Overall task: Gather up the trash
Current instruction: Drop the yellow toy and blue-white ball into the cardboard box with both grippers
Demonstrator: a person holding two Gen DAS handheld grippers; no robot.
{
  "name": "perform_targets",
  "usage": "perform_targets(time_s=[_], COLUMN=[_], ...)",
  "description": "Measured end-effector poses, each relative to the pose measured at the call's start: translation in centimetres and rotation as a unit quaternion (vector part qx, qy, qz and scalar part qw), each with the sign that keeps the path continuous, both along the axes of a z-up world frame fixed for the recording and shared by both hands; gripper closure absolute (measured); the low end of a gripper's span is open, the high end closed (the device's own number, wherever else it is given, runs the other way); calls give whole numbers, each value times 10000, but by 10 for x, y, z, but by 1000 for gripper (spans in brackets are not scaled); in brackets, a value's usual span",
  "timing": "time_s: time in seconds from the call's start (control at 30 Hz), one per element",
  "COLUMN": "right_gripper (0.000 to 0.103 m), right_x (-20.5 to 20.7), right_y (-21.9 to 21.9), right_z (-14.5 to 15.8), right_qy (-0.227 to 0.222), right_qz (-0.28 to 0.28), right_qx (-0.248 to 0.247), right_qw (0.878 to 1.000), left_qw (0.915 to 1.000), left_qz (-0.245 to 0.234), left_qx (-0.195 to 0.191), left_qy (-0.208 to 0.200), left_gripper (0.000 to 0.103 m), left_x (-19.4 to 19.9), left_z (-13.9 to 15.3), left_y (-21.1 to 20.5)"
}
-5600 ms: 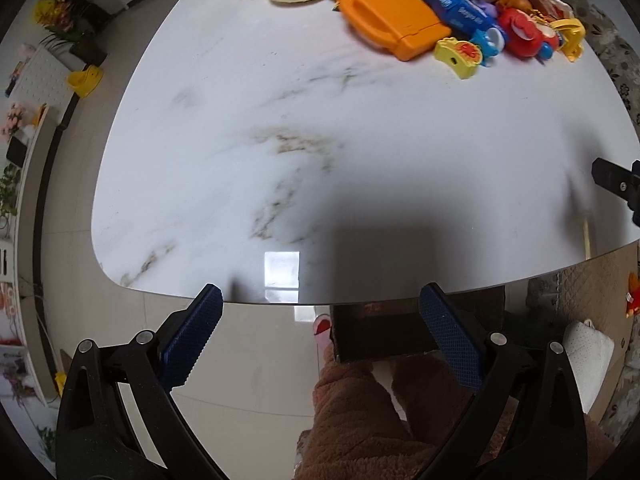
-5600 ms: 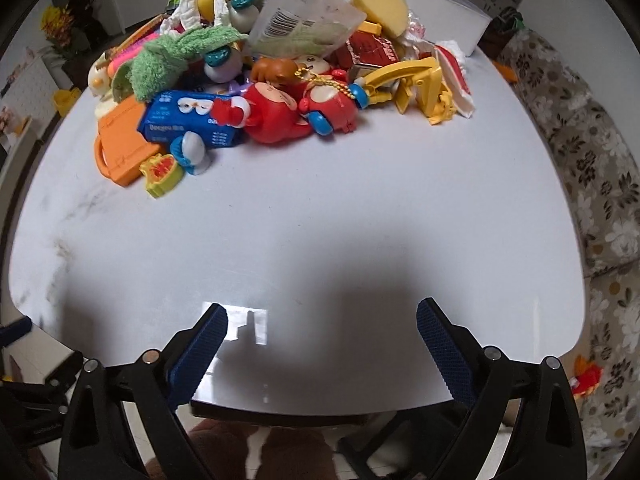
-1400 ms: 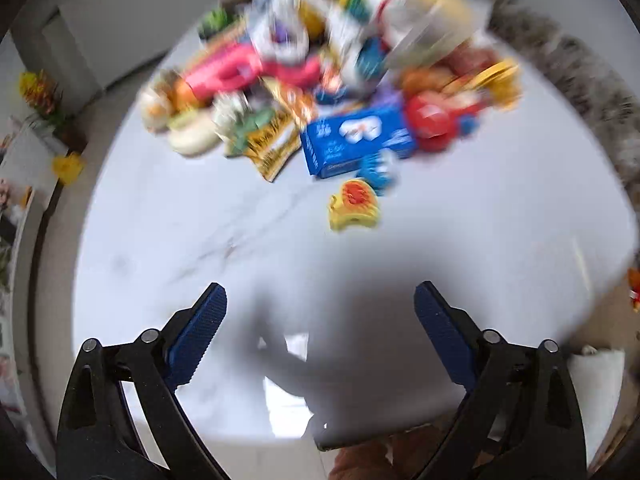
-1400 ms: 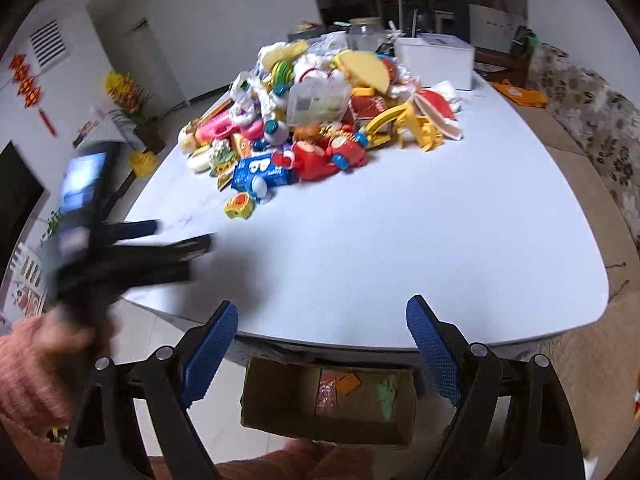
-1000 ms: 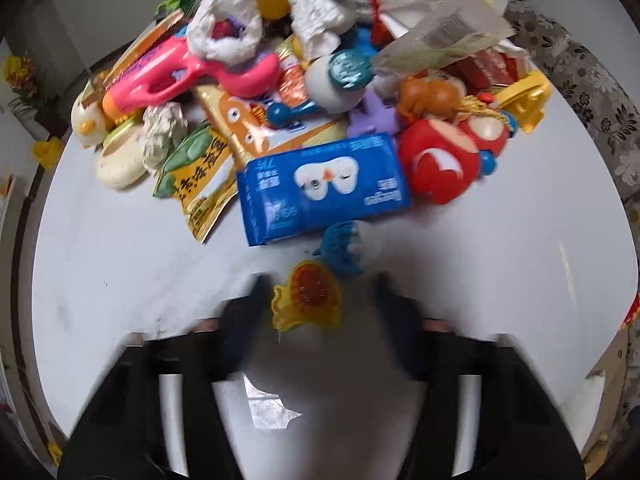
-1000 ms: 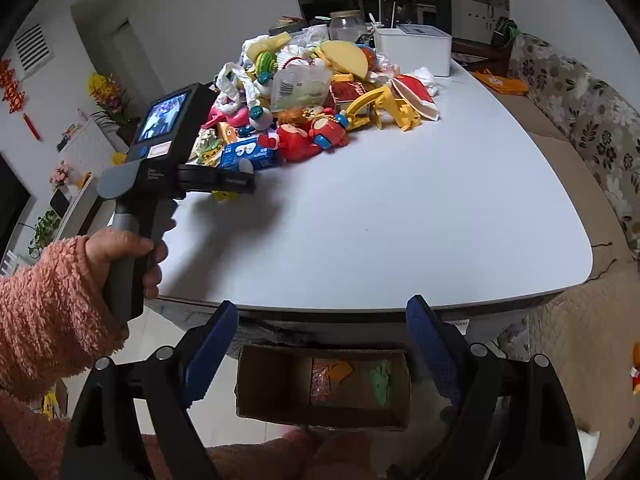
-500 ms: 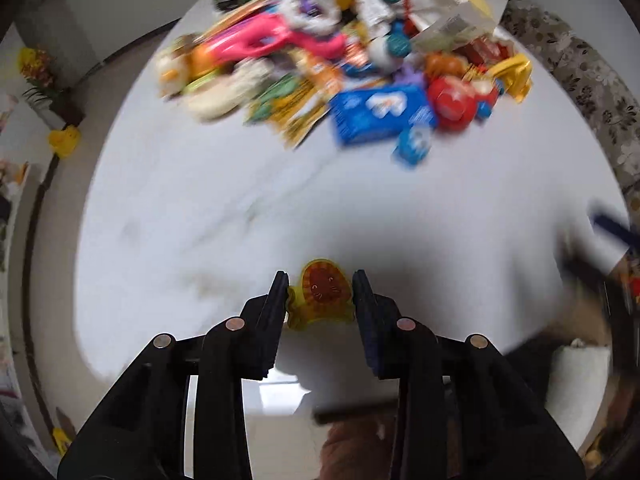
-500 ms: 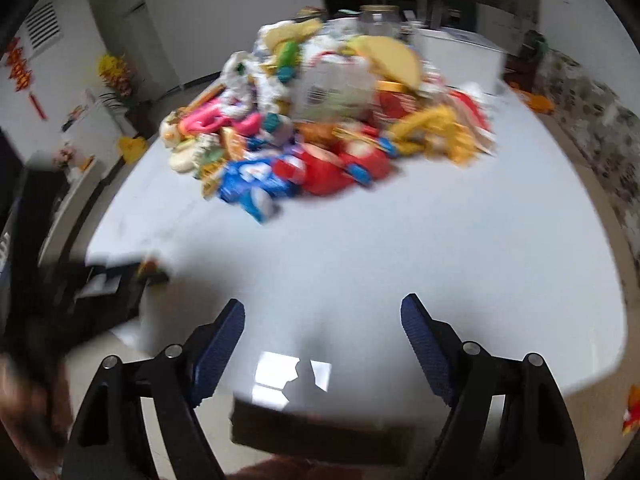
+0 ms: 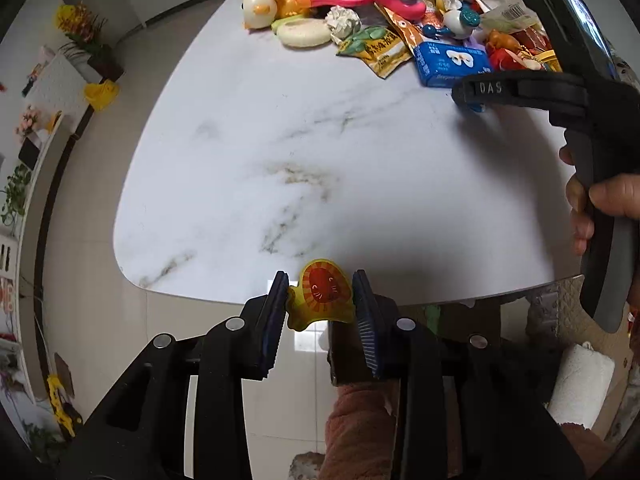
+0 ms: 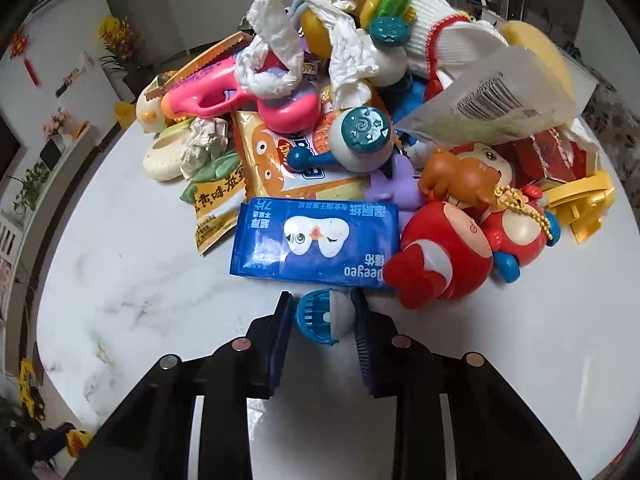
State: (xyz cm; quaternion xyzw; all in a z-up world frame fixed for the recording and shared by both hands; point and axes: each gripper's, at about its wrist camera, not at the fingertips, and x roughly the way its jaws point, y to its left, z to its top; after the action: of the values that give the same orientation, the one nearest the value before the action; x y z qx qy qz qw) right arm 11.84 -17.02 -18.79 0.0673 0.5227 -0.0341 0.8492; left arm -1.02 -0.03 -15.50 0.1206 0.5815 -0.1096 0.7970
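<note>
My left gripper (image 9: 320, 304) is shut on a small yellow lion toy (image 9: 322, 299) and holds it over the near edge of the white marble table (image 9: 280, 140). My right gripper (image 10: 322, 318) is closed around a small blue and grey round toy (image 10: 325, 317) that sits on the table just in front of a blue tissue pack (image 10: 316, 242). The right gripper also shows in the left wrist view (image 9: 472, 94), reaching into the pile. A heap of toys and wrappers lies behind, with a yellow snack wrapper (image 10: 218, 204) and crumpled white tissue (image 10: 276, 68).
A red round toy (image 10: 440, 256) sits right of the tissue pack, a pink toy gun (image 10: 212, 94) and a cream duck (image 9: 260, 8) at the pile's left. A cardboard box (image 9: 592, 328) with a white tissue wad (image 9: 580, 384) stands below the table's right edge.
My left gripper has pulled back from the pile to the table's near edge with the lion toy. My right gripper has moved forward into the pile and closed around the blue round toy.
</note>
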Motion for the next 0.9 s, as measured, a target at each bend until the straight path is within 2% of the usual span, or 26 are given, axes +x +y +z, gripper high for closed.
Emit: perform_targets(time_s=[0.13, 0.2, 0.33, 0.43, 0.5, 0.57, 0.67, 0.8, 0.9], right_gripper=[73, 73, 73, 73, 73, 73, 73, 73, 73], right_x=[-14, -34, -87, -141, -176, -205, -240, -261, -258], right_y=[-16, -22, -19, -18, -20, -17, -22, -35, -44], right_z=[5, 13, 34, 42, 36, 22, -14, -91, -147], right_qy=[140, 134, 71, 187, 411, 657, 1075, 1595, 1818], right_qz=[-70, 0, 522, 775, 737, 613, 264, -354, -702], right_qx=[403, 524, 601, 629, 657, 609, 603, 585, 565], right_qw=[9991, 9985, 9968, 9948, 9943, 9941, 9920, 9848, 9792], left_qw=[9999, 9996, 9964, 9887, 9784, 9690, 9563, 9458, 9434], left_qz=[-137, -258, -797, -1444, -1991, -2303, -2460, -2602, -2571], left_qx=[-23, -97, -206, -114, 56, 156, 172, 347, 478], left_qy=[44, 105, 224, 386, 552, 886, 1571, 1909, 2042], left_gripper=[70, 70, 70, 70, 70, 70, 70, 70, 70], left_x=[-1, -8, -33, -61, -85, -100, -109, -105, -95], left_z=[1, 4, 0, -13, -31, -56, -113, -183, -240], left_y=[-8, -7, -4, -2, -6, -9, -17, -35, -53])
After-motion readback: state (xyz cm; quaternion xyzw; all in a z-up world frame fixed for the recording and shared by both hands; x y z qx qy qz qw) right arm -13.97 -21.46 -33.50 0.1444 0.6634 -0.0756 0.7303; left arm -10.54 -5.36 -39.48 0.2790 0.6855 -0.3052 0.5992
